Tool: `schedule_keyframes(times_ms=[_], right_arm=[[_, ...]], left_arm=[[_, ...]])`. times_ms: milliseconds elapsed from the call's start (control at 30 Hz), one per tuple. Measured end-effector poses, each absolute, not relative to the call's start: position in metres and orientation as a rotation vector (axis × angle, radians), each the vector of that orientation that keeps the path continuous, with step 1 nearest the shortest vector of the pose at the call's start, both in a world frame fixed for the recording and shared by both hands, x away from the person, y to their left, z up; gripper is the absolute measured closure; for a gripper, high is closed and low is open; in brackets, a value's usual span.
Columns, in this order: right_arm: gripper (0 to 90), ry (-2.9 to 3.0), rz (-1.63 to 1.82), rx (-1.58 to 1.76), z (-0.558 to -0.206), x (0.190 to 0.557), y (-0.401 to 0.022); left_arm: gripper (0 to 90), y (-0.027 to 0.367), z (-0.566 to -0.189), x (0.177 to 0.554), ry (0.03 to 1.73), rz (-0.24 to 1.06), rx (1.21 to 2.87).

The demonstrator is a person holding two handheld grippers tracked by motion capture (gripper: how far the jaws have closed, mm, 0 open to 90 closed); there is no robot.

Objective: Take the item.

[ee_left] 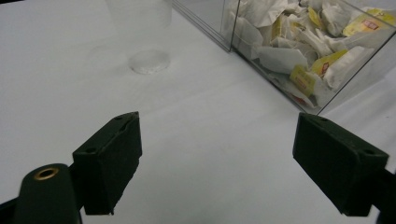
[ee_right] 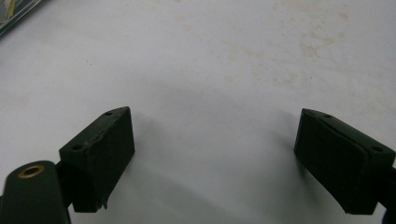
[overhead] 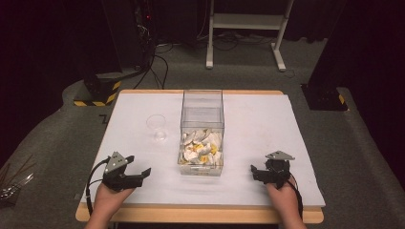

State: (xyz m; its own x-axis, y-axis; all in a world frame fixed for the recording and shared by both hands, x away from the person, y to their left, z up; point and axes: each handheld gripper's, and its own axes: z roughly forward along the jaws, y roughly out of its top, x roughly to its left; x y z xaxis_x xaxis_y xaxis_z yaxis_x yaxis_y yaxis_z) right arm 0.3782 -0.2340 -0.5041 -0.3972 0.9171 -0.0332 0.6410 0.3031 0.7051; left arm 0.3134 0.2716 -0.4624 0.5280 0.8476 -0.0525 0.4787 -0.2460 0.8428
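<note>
The person is resting both tools low near the table's (overhead: 286, 191) near edge, with nothing picked up yet. The left gripper (overhead: 138, 177) is holding its jaws spread wide and empty, and the right gripper (overhead: 255, 172) is likewise gaping with only bare tabletop between its jaws.

The work in hand looks to be drawing a tea bag (ee_left: 327, 63) out of the clear box (overhead: 202, 102) and moving it to the clear cup (overhead: 156, 126). The box is standing ahead of the left gripper and off to its right, between the two tools; the cup is sitting ahead of the left gripper, just left of the box and apart from it. The bags are piled loosely in the box's near half.

To do this well, whichever gripper is reaching should probably be coming down through the open top, since the tall see-through walls are blocking any sideways entry, and pinching a single bag by a corner.

Open white surface is lying around both tools, so there is ample room for lifting and swinging. The table's near edge is close behind each hand.
</note>
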Motion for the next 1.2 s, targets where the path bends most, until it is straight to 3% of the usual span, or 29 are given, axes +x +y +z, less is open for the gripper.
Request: schedule_keyframes(times_ms=[1200], right_arm=[[12.4,2.153,0.872,1.393,-0.504,0.378,-0.235]], left_arm=[[17.6,0.238,-0.451,0.316,0.974,0.484,1.893]])
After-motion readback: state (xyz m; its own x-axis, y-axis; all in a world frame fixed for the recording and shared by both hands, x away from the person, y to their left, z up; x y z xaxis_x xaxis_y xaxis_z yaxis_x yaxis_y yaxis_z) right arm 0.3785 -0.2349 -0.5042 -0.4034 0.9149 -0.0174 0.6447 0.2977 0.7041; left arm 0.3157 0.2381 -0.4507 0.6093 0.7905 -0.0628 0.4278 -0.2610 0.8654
